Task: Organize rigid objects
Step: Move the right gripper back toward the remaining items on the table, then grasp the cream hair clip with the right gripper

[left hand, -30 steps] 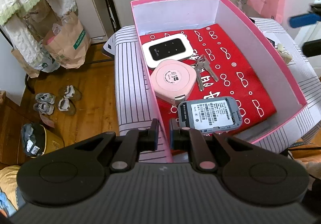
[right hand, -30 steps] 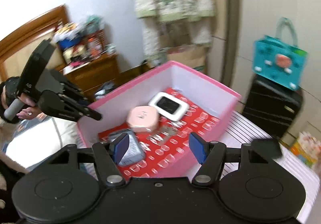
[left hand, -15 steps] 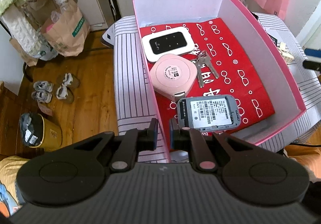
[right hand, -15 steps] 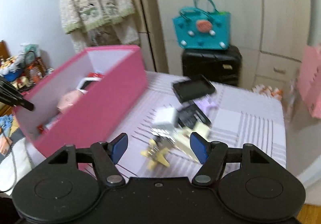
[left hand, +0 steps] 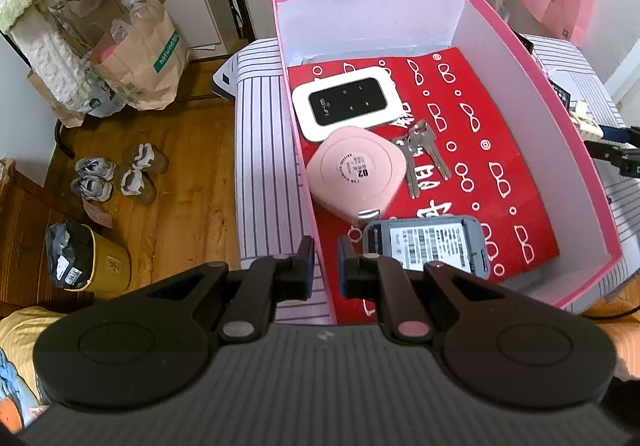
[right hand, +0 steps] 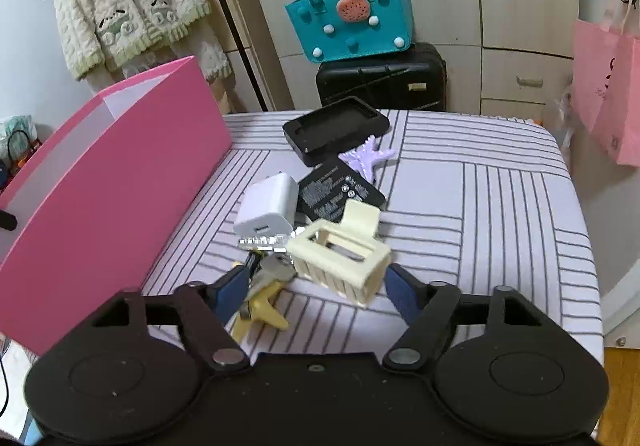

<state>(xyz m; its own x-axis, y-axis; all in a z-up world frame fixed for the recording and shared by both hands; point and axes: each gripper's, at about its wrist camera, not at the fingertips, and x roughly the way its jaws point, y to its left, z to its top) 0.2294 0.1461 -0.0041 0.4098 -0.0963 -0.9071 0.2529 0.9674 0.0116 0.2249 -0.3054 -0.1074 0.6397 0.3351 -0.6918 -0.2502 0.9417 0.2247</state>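
You are lowering the right gripper (right hand: 312, 286), jaws opening and empty, over the cream hair claw (right hand: 340, 258) (long axis crosswise); left gripper (left hand: 322, 266) is clamping the pink box (left hand: 316, 230) wall.

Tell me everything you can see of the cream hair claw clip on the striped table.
The cream hair claw clip looks like matte plastic: a boxy openwork body with slatted teeth and a raised flat lever at the back. It lies tilted on the striped table, beside a white charger, seemingly touching a clear rhinestone clip and keys, between the right gripper's opening jaws, unpressed.
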